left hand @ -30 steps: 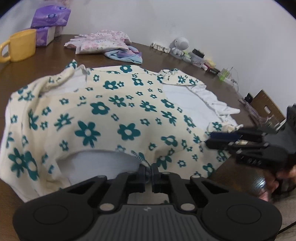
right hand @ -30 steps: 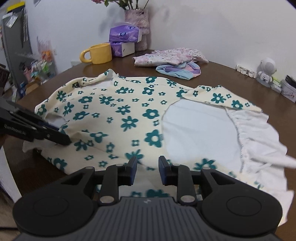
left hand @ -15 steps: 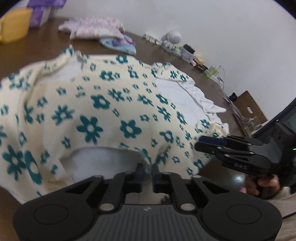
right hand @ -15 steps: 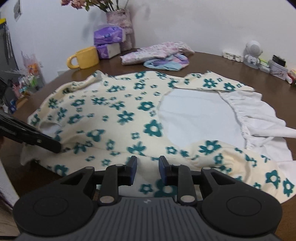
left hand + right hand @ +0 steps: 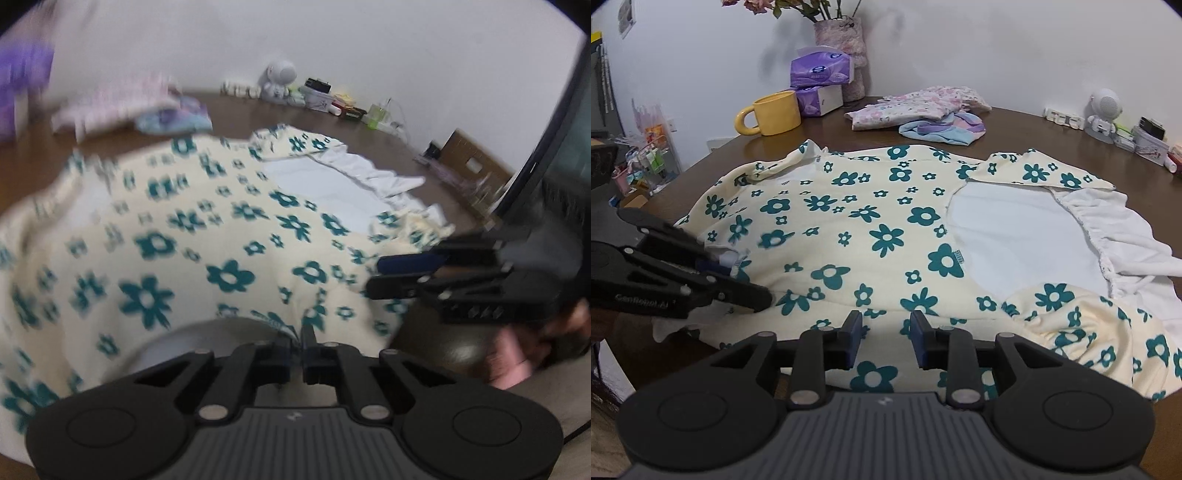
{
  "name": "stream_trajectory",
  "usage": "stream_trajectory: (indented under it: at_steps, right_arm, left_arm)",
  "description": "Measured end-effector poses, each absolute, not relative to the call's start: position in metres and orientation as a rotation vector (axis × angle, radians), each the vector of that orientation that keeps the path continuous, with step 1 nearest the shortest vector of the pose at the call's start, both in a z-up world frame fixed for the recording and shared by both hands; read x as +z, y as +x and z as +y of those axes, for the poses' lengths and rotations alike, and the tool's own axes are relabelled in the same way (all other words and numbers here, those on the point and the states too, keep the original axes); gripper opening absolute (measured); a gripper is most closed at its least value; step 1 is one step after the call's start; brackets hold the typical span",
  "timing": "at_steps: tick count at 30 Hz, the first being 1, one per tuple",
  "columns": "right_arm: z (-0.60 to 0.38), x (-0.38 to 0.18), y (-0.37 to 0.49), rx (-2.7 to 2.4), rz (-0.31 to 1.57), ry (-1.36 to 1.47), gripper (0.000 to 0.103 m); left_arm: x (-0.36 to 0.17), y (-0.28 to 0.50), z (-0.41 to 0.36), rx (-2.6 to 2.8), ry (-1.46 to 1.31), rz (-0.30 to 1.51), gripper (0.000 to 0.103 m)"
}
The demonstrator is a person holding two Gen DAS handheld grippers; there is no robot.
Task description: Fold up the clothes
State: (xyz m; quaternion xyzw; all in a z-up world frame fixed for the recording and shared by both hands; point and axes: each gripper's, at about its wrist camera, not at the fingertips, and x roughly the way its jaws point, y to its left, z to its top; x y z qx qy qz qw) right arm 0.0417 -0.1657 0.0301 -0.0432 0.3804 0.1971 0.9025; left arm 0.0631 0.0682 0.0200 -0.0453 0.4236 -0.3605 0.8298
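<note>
Left claw (image 5: 300, 341) pinches the dress (image 5: 857, 236) hem; right claw (image 5: 886, 332) open.
Grip the hem lower centre too, then lift evenly.

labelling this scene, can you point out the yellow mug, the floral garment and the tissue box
yellow mug (image 5: 777, 112), right wrist view, on its side wall
floral garment (image 5: 849, 236), right wrist view, on its flat middle
tissue box (image 5: 820, 69), right wrist view, on the top box's front

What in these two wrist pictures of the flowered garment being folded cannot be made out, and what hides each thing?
- Left wrist view: the tissue packs and folded clothes are smeared by motion blur.
- Left wrist view: the hand on the right gripper is blurred and partly behind it.
- Right wrist view: the flowered garment near edge is hidden under the gripper body.
- Right wrist view: the vase flowers are cut off at the top.
</note>
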Motion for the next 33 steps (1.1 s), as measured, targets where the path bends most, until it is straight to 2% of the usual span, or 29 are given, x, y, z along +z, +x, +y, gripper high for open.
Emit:
stream_trajectory:
  at_steps: [6,22,26,33]
  right_arm:
    - [-0.163,0.033,0.037,0.362,0.775,-0.08,0.029]
    - [-0.121,0.027,0.048,0.519,0.712,-0.113,0.028]
    - [-0.121,0.019,0.053,0.507,0.749,-0.115,0.026]
    - [-0.117,0.018,0.049,0.514,0.74,-0.157,0.028]
  left_arm:
    - [0.008,0.08,0.097,-0.834,-0.361,1.028,0.004]
    - [0.005,0.073,0.108,-0.781,-0.422,1.07,0.006]
    - [0.022,0.063,0.118,-0.714,-0.371,0.966,0.023]
    - [0.044,0.07,0.119,-0.549,-0.281,0.804,0.025]
